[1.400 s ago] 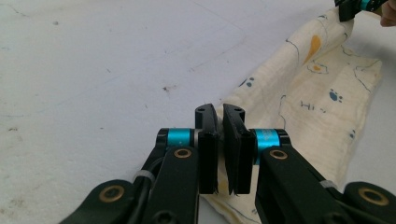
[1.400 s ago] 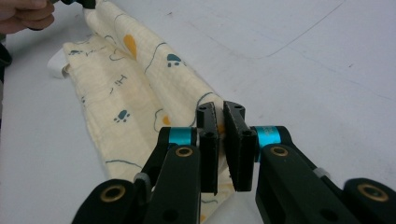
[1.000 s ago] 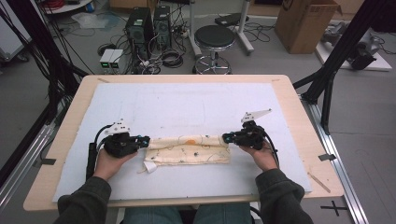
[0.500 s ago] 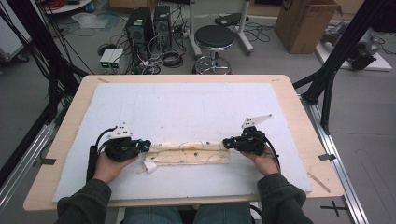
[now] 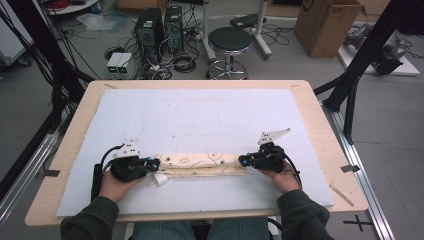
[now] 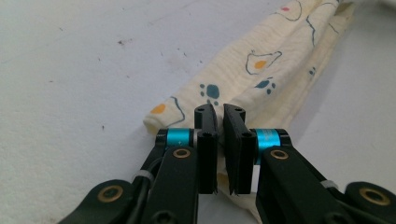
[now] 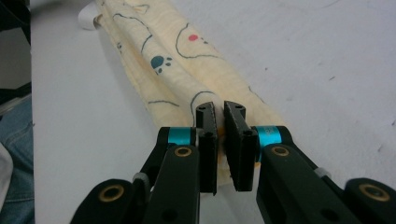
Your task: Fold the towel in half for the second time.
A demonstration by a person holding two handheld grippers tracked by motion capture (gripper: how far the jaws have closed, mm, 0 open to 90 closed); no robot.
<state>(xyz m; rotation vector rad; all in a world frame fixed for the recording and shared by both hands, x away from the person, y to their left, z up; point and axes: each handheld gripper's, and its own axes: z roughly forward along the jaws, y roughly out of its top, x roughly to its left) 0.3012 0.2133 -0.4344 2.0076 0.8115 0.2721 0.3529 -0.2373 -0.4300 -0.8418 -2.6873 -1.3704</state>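
Cloth (image 5: 202,164) already folded into narrow strip; left gripper (image 5: 154,164) and right gripper (image 5: 242,160) each pinch an end; crosswise fold likely left.

cloth (image 6: 243,79) far end cut off by top edge, pinched edge hidden between jaws

Cloth (image 5: 200,164): cream, printed with paw marks, lying folded into a long narrow strip.
Place: stretching flat along the table's near side.
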